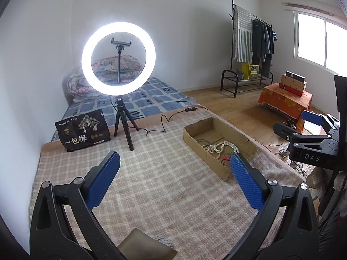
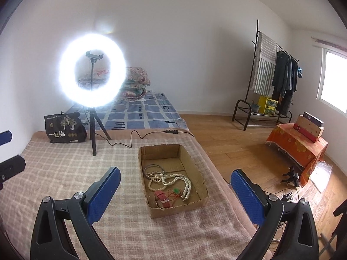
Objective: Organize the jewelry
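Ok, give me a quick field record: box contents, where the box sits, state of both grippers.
box: open cardboard box on the checked blanket
contents: white bead necklace, dark bangle, red watch strap, red cord with green bead
left gripper: open, holds nothing
right gripper: open, holds nothing, box between its fingers in view
behind: lit ring light, dark snack bag

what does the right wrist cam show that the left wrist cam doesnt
Only the right wrist view shows the dark bangle and the red watch strap plainly, down inside the cardboard box. Only the left wrist view shows the whole right gripper beside the box. Both show the pearl necklace, ring light and checked blanket.
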A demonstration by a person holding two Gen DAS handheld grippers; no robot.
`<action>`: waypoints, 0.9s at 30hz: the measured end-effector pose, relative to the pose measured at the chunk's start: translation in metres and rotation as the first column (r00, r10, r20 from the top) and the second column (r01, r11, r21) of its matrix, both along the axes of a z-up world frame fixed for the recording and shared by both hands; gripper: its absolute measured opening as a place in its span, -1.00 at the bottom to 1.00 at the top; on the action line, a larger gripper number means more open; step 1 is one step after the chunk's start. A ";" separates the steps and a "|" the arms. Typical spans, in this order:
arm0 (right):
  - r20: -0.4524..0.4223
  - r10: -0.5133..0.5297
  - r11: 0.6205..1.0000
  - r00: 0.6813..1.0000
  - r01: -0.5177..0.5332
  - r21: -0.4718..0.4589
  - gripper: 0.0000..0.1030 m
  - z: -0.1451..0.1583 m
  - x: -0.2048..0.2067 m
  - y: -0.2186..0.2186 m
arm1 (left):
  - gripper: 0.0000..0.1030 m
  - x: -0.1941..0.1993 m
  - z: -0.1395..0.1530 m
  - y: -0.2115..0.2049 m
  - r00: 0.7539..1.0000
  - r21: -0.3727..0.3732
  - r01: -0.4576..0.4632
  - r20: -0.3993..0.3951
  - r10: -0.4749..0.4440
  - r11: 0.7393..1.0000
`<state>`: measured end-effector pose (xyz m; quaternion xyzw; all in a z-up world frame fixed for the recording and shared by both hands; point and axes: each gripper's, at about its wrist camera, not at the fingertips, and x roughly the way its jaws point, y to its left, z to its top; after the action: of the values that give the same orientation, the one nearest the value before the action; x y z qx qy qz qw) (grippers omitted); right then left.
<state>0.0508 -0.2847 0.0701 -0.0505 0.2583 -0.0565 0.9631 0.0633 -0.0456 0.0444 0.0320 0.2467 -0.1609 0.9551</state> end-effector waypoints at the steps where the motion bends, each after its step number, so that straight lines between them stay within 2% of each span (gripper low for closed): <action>1: -0.001 0.000 1.000 1.000 0.000 0.003 0.99 0.000 0.000 0.000 | 1.00 0.000 0.000 0.000 1.000 0.004 0.001 -0.001 -0.001 1.000; 27: -0.005 0.008 1.000 1.000 -0.008 0.018 0.99 -0.003 0.003 0.006 | 1.00 -0.001 -0.002 -0.003 1.000 0.015 0.006 0.002 -0.006 1.000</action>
<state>0.0538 -0.2786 0.0674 -0.0429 0.2610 -0.0500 0.9631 0.0624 -0.0484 0.0424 0.0401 0.2466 -0.1618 0.9547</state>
